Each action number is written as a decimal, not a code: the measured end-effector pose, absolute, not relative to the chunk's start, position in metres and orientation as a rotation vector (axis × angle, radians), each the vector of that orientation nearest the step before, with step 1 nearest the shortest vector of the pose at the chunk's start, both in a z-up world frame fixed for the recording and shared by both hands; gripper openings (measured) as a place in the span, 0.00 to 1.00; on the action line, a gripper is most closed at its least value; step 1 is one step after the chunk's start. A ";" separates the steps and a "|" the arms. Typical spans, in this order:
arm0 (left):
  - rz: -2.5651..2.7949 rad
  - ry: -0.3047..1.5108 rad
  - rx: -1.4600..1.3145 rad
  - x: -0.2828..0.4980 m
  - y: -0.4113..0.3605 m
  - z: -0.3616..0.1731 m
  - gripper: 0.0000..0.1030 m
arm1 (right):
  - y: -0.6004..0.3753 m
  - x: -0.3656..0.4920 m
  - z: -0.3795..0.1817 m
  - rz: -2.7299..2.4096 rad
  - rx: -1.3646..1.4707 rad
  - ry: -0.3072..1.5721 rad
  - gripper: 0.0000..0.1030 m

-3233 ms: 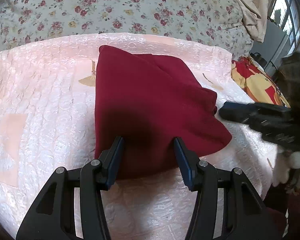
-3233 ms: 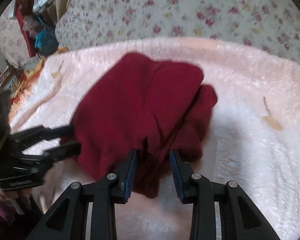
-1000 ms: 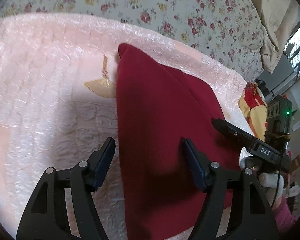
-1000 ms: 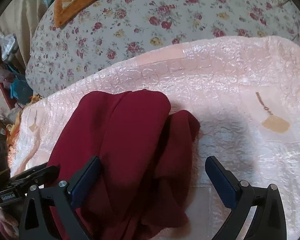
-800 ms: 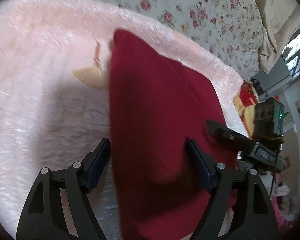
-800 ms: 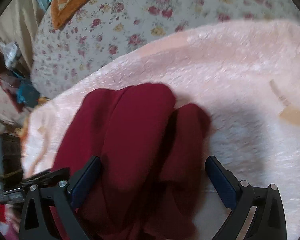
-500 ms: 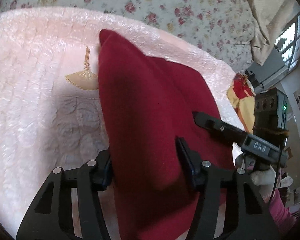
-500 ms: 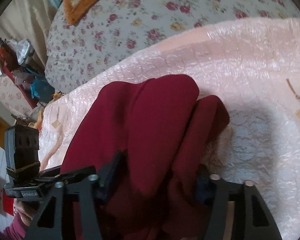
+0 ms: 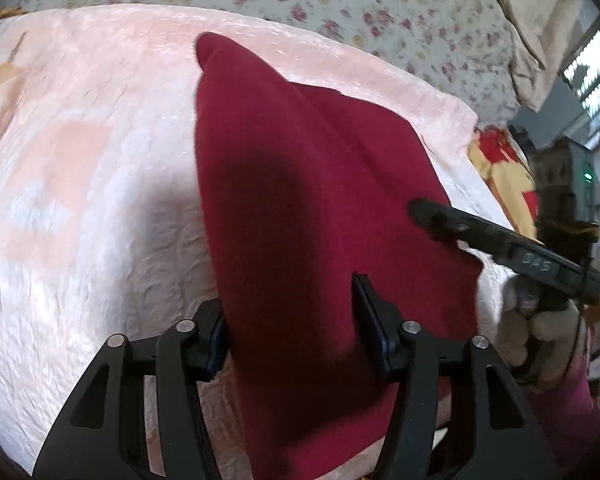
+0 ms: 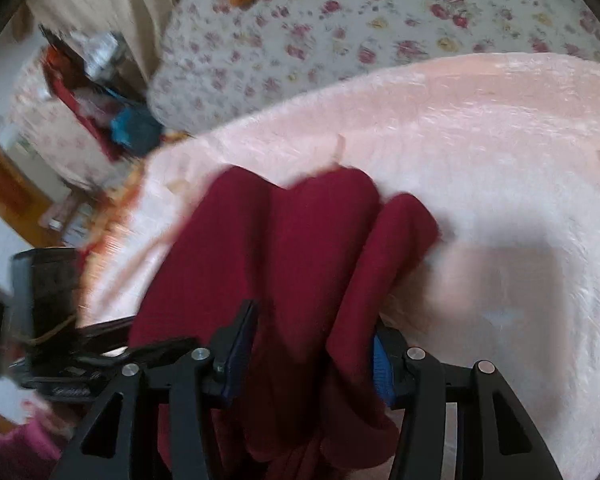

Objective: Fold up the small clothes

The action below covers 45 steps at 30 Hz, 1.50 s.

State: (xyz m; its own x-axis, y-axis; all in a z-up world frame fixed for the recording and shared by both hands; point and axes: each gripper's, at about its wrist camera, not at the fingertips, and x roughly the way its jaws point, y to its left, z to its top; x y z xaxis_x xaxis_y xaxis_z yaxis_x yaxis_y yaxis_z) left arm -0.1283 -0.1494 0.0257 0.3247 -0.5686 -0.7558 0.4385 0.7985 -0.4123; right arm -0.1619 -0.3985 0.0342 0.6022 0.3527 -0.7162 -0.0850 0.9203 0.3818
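Note:
A dark red folded garment (image 9: 300, 160) lies on a pink quilted blanket (image 9: 80, 160), its near end bunched up between both grippers. My left gripper (image 9: 290, 312) has its pads pressed into the cloth's near edge, and its jaws are opening slightly. My right gripper (image 10: 312, 328) is shut on a thick double fold of the same garment (image 10: 300, 232). In the left wrist view the right gripper (image 9: 428, 210) reaches onto the cloth from the right. The left gripper (image 10: 100, 344) shows dark and blurred at the lower left of the right wrist view.
A floral bedspread (image 9: 340, 0) lies beyond the blanket. A gloved hand (image 9: 540, 328) holds the right gripper. A red and yellow cloth (image 9: 500, 160) sits past the blanket's right edge. Blurred household clutter (image 10: 100, 100) stands to the left of the bed.
Both grippers went from wide open over the garment to closed on its near end. They then shifted sideways across the blanket with the cloth gathered between the pads.

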 end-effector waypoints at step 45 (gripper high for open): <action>-0.342 0.794 0.022 -0.187 -0.149 0.064 0.59 | -0.354 -0.236 0.081 0.204 0.191 0.742 0.54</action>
